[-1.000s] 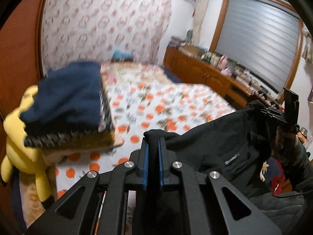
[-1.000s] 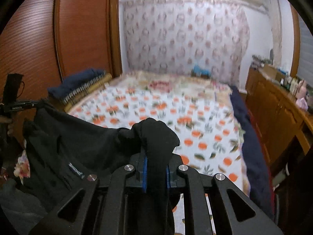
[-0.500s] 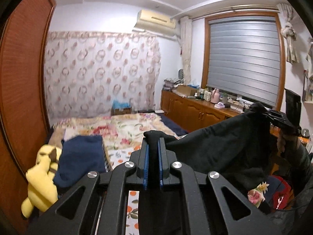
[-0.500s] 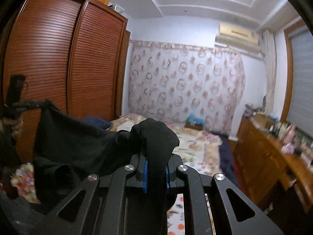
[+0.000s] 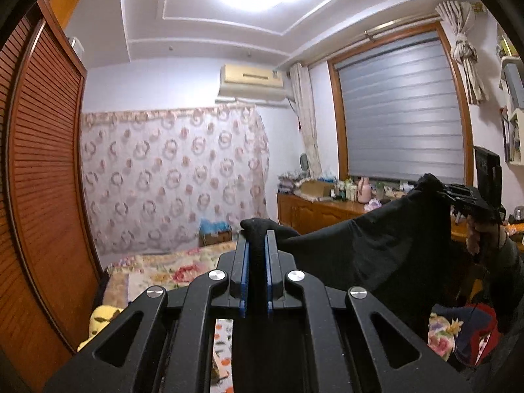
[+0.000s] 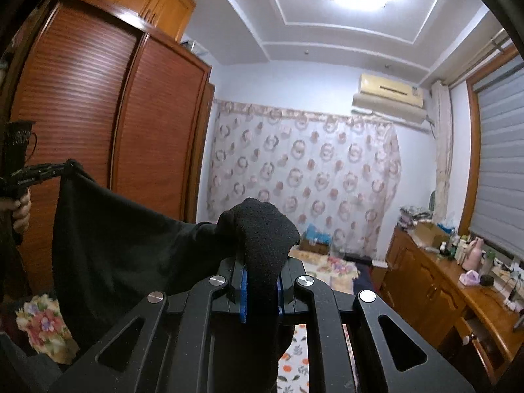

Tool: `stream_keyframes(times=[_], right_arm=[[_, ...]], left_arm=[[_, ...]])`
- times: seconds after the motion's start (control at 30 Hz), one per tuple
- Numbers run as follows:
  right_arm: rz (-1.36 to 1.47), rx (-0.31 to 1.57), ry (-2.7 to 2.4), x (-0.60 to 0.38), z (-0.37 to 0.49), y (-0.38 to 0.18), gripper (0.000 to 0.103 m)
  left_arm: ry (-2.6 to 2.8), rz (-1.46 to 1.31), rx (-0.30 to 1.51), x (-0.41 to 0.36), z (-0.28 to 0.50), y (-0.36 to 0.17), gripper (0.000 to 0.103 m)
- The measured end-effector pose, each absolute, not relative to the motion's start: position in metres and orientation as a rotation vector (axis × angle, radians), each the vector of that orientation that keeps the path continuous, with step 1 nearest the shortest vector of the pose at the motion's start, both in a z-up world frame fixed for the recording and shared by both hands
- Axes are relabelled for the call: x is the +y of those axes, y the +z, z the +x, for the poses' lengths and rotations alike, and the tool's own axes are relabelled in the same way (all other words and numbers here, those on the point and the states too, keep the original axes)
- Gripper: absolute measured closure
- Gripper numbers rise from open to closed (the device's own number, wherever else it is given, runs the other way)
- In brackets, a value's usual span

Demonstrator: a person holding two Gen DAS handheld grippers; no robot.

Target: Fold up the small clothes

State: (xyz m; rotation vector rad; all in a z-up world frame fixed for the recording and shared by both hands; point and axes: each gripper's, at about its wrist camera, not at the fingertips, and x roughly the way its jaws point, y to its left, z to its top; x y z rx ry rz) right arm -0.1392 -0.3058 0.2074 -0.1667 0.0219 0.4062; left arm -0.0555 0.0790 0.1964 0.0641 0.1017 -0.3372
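A black garment (image 5: 376,249) hangs in the air above the bed, stretched between both grippers. My left gripper (image 5: 257,239) is shut on one corner of it, a fold of cloth bulging past the blue pads. The right gripper (image 5: 439,190) shows at the right of the left wrist view, pinching the other corner. In the right wrist view the black garment (image 6: 124,249) sags to the left, my right gripper (image 6: 260,268) is shut on a thick wad of it, and the left gripper (image 6: 70,165) holds the far corner beside a hand (image 6: 21,211).
The floral bed (image 5: 170,268) lies below, with a yellow plush toy (image 5: 100,319) at its left edge. Wooden wardrobe doors (image 6: 98,124) stand on the left. A cluttered wooden dresser (image 6: 452,278) runs under the shuttered window (image 5: 399,114). A patterned curtain (image 5: 170,177) covers the far wall.
Both grippers rose with the black garment and tipped up toward level. The bed and the folded pile dropped out of sight; ceiling and air conditioner came into view.
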Motion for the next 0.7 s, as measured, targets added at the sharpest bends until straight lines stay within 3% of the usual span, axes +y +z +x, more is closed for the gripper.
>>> stream_keyframes(times=[0.33, 0.7], right_arm=[[-0.209, -0.074, 0.378, -0.290, -0.151, 0.203, 0.091], [-0.196, -0.021, 0.398, -0.292, -0.133, 0.196, 0.091]], left_arm=[[-0.276, 0.033, 0.022, 0.100, -0.056, 0.228, 0.094], [-0.254, 0.022, 0.068, 0.095, -0.030, 0.202, 0.094]])
